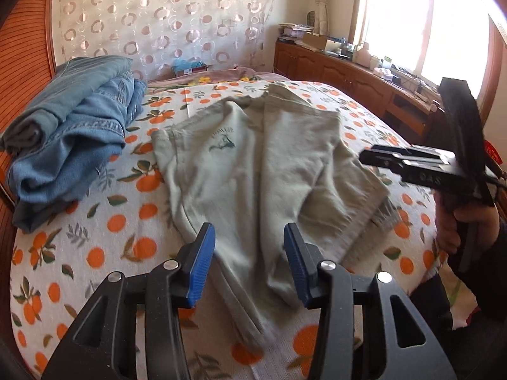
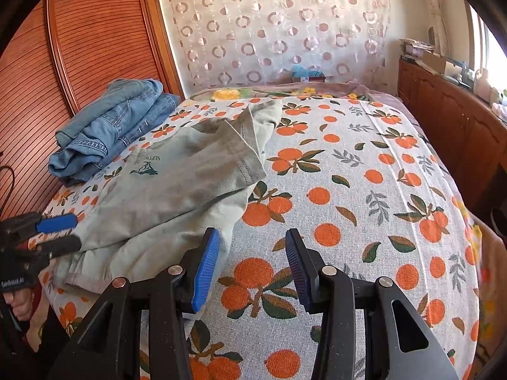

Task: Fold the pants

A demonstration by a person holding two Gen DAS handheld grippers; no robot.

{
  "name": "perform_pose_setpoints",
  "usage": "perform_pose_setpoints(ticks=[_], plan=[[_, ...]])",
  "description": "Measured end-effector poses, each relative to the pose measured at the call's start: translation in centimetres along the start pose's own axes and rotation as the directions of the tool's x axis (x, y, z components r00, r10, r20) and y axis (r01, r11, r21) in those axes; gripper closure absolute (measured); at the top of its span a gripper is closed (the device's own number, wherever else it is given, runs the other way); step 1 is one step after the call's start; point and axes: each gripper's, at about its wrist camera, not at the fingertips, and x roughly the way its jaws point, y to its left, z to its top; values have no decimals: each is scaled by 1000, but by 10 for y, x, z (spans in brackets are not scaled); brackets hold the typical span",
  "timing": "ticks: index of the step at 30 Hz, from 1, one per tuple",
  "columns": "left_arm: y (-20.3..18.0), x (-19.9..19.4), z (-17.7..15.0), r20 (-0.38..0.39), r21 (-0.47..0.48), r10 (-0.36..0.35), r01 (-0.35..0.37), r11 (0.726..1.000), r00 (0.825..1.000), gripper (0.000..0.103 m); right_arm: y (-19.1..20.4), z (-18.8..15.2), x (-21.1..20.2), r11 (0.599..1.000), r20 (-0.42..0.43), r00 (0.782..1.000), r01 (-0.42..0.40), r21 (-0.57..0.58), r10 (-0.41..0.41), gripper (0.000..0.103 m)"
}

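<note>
In the left wrist view, the left tongs (image 1: 249, 264) fill the bottom of the frame with their blue pads (image 1: 202, 264) spread apart and nothing caught between them; the pale green pants (image 1: 253, 164) lie beyond and under the gap, not pinched. The pants sit in the centre of the frame, folded over on themselves on the bed (image 1: 95, 247), whose cover is printed with oranges and leaves. A small dark green logo (image 1: 221, 144) shows on the cloth left of centre. At the upper left a pile of blue jeans (image 1: 73, 133) rests on the bed, just beside the pants and apart from them. At the right edge a hand (image 1: 459, 221) holds the right tongs (image 1: 374, 158), seen side-on over the right edge of the pants; from here I cannot tell how wide they stand. A wooden cabinet (image 1: 348, 72) runs along the upper right under a bright window (image 1: 427, 15)

In the right wrist view, the right tongs (image 2: 252, 266) occupy the bottom centre, pads parted and empty, above bare bed cover (image 2: 364, 190) with the pants' near edge just beside the left pad. The pants (image 2: 177, 196) spread across the left half of the frame, the jeans (image 2: 111, 133) above them at upper left. At the left edge the left tongs (image 2: 77, 232) point at the pants' near corner, fingers parted, the lower one touching or just over the cloth
</note>
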Motion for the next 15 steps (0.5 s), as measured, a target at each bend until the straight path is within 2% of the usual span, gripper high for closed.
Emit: perform_pose_setpoints(ticks=[9, 15], plan=[[-13, -19, -22, 4, -10, -64, 64, 998, 998, 70, 2, 1, 2, 1000, -9, 1000, -1, -8, 1, 58], [-21, -15, -26, -15, -2, -83, 83, 997, 996, 72, 2, 1, 3, 1000, -10, 1000, -1, -10, 0, 58]])
